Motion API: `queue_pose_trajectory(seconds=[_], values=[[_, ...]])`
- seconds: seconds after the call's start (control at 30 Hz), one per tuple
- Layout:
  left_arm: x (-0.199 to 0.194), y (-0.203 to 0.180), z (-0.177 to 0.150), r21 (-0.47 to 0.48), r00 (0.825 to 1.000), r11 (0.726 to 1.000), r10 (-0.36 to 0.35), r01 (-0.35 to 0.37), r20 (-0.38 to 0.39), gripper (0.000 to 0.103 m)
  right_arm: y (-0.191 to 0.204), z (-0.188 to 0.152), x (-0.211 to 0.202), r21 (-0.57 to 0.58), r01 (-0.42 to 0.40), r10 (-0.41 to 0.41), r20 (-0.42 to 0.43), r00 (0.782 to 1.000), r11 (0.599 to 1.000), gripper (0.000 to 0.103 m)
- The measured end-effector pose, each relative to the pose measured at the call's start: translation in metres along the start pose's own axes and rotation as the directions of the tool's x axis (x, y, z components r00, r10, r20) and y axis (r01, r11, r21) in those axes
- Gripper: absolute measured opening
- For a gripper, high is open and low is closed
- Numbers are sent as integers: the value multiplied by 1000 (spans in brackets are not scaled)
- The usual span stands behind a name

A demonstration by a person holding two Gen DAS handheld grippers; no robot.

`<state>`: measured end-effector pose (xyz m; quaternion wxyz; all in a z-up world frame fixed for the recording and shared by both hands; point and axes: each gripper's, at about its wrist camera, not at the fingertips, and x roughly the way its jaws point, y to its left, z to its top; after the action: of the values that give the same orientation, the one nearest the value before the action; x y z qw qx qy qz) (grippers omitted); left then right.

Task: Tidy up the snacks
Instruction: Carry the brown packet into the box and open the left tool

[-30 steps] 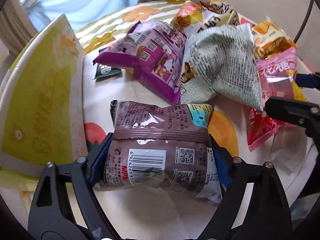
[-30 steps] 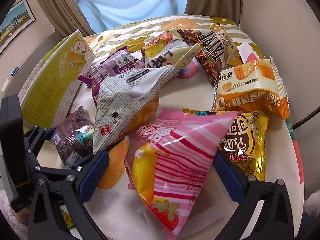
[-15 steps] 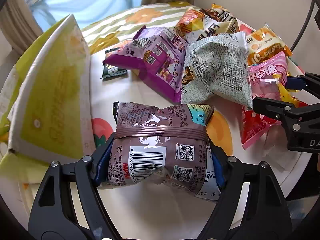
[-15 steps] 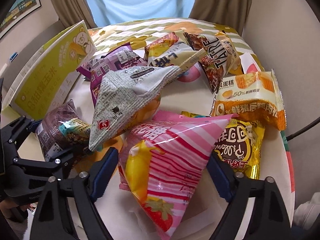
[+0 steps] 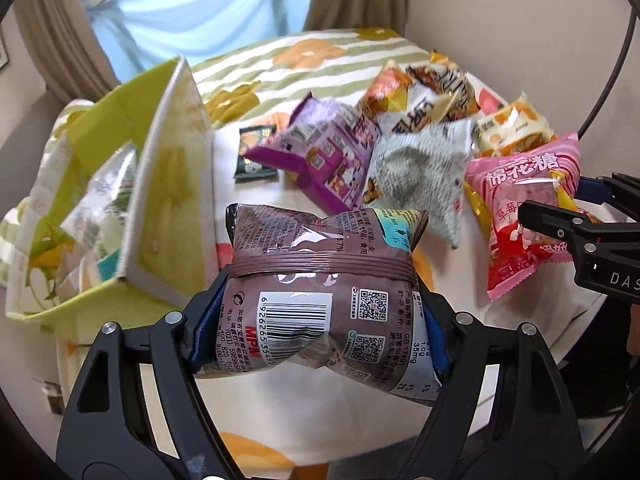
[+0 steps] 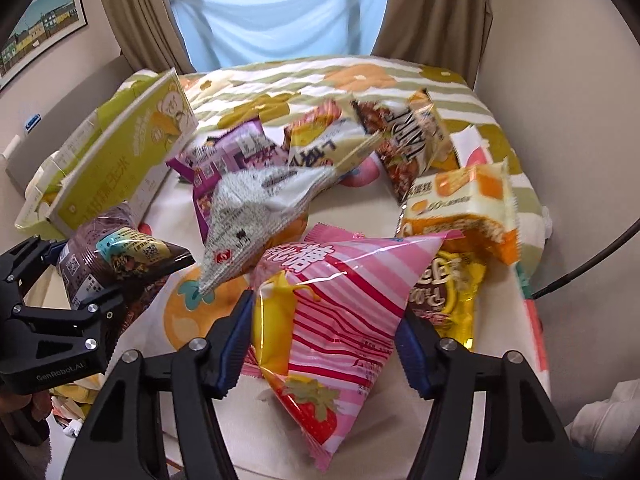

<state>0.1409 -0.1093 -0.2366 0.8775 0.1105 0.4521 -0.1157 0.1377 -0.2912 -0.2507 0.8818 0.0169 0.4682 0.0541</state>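
Note:
My left gripper (image 5: 320, 308) is shut on a brown snack bag (image 5: 320, 264) and holds it barcode side up, clear of the table. In the right wrist view that bag (image 6: 120, 256) hangs at the left in the left gripper (image 6: 92, 272). The jaws of my right gripper (image 6: 324, 336) are closing, and their blue pads press both sides of a pink striped marshmallow bag (image 6: 340, 288). The left wrist view shows this pink bag (image 5: 524, 184) at the right, with the right gripper (image 5: 560, 200) on it. An open yellow-green carton (image 5: 168, 184) holding some packets stands at the left.
Loose snacks lie on the fruit-print tablecloth (image 6: 280, 80): a purple bag (image 5: 328, 152), a grey newsprint bag (image 5: 412, 168), a small dark green packet (image 5: 256, 152), an orange cake bag (image 6: 464, 200), a yellow bag (image 6: 444, 292). A wall and a cable (image 6: 588, 264) are at the right.
My left gripper rose with the brown bag, bringing the carton's inside into view. The right jaws closed in from wide apart onto the pink bag, and the hand rose a little.

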Motion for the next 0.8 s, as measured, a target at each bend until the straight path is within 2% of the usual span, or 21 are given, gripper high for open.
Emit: queue_pose_trajectory(seconds=[0.23,0.43,0.63,0.8], values=[[-51,-2,17,-81,998,997,-6,12,70,77,-9,10,-40,-1,-3,3,51,999,1000,60],[-109,17,44,-151,981,989,27,2,190,77,-8,37,-76,-46,-31,36,120,992,998,60],[-137,75,72,-229,961,973,82,-20,266,77,22,81,-96,-116,-71,92,192,977,991,60],[-138,140,92,-274,952,960,128,-49,277,77,72,119,-93,-171,-113,151,229,962,979,60]])
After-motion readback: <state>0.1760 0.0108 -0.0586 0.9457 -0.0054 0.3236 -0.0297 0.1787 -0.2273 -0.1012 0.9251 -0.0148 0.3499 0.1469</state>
